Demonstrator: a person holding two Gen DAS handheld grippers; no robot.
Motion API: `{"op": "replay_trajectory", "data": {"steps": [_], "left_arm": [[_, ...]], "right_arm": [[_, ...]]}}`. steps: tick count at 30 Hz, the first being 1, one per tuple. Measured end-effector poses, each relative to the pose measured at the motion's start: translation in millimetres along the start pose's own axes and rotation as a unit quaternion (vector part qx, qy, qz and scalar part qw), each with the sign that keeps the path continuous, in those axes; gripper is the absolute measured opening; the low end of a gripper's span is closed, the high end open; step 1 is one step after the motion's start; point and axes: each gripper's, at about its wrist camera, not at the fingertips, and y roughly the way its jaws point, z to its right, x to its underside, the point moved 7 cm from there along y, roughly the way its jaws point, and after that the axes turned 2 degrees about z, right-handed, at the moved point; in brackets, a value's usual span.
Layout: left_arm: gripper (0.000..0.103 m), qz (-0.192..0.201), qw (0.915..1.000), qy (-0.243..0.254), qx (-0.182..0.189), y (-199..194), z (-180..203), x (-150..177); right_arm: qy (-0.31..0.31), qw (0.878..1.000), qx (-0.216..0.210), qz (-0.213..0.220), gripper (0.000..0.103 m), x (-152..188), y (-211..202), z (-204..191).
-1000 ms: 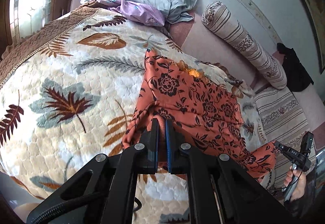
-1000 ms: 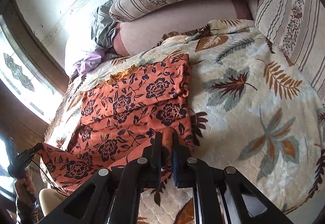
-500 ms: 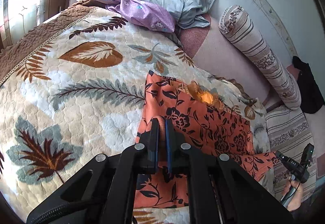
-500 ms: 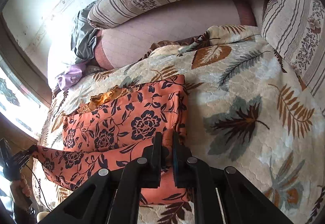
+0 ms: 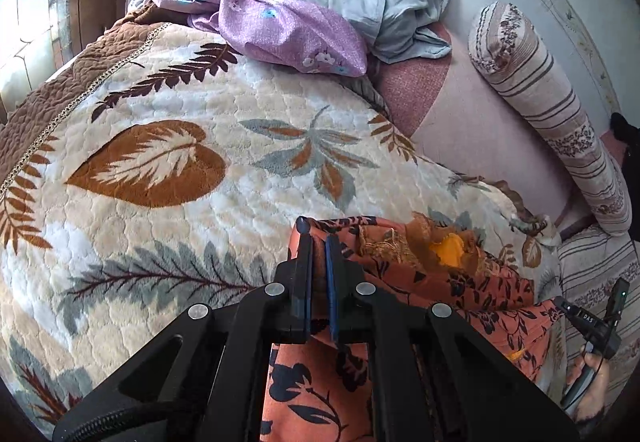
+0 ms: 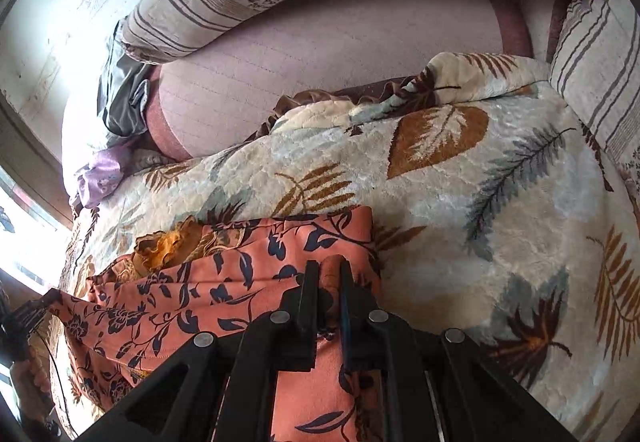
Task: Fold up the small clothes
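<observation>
The orange flowered cloth (image 5: 420,282) lies on the bed's leaf blanket (image 5: 168,161), low in the middle of both views. It looks partly folded: a front edge is lifted up and lies over the rest, and an orange frilly bit (image 6: 168,246) peeks out at the far edge. I think this fold is about halfway done. The edge must be laid down flat, and more folds may come after that. The left hand-held gripper (image 5: 318,246) is pinched tight on one corner of the cloth, at the bottom middle of its view. The right hand-held gripper (image 6: 329,270) is pinched tight on the other corner, at the bottom middle of its view. Both point down at a slant toward the bed. In the left view, the person's right hand (image 5: 592,382) shows at the lower right edge. A striped bolster pillow (image 5: 552,109) and a purple cloth (image 5: 288,29) sit far back, well away from the fold.
</observation>
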Motion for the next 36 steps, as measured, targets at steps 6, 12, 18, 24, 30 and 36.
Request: {"op": "replay_trajectory", "data": {"steps": [6, 12, 18, 24, 30, 36], "left_arm": [[0.004, 0.004, 0.9997, -0.02, -0.017, 27.3, -21.6, -15.5], [0.005, -0.019, 0.9998, 0.004, 0.006, 20.3, -20.9, 1.1], [0.006, -0.039, 0.995, 0.081, 0.043, -22.0, 12.4, 47.4], [0.006, -0.087, 0.9833, 0.124, 0.101, -29.3, 49.1, 93.9], [0.006, -0.145, 0.972, 0.178, 0.049, 39.3, 67.1, 107.0], [0.006, -0.103, 0.9875, 0.118, 0.015, 77.7, 54.9, 40.8]], "right_arm": [[0.025, 1.0, 0.005, -0.012, 0.007, -8.6, 52.0, 14.9], [0.022, 1.0, 0.005, -0.022, 0.022, -6.0, 72.6, 18.8], [0.0, 1.0, -0.021, 0.017, 0.051, 7.5, 15.4, 3.9], [-0.094, 0.992, -0.081, -0.038, 0.051, 68.9, 1.6, -57.1], [-0.152, 0.981, -0.077, -0.089, 0.051, 99.1, 49.0, -102.8], [-0.115, 0.99, -0.08, -0.032, 0.051, 35.7, 91.1, -123.1]]}}
